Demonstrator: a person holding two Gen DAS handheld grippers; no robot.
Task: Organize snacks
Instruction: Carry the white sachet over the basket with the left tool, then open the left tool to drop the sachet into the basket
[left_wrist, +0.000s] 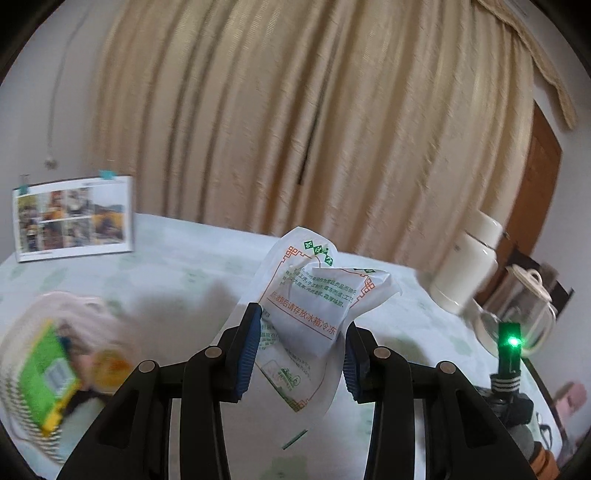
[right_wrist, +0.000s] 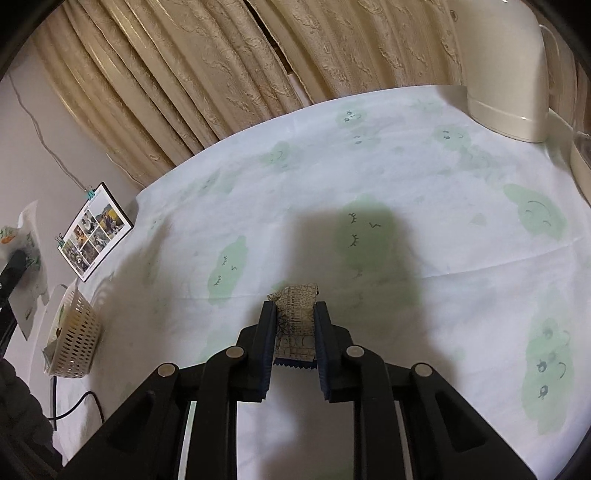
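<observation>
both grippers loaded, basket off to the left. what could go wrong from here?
1. The left gripper pinches only part of the crumpled white snack bag; the loose plastic may slip out in transit.
2. The basket already holds a green packet and more, so the bulky bag might not settle inside.
3. The right gripper clamps the small patterned packet tightly, possibly crushing it.

Lighting: soft, dim, even indoor light; no glare. Shadows: broad, soft-edged shadow on the tablecloth (right_wrist: 369, 166) ahead of the right gripper (right_wrist: 294, 314). Blur: left wrist view motion-smeared, worst on the basket (left_wrist: 48, 369) and curtain (left_wrist: 295, 110); right wrist view sharp. Point light: green LED (left_wrist: 511, 341) blooming. Distortion: strong fisheye bending, black vignette in corners
</observation>
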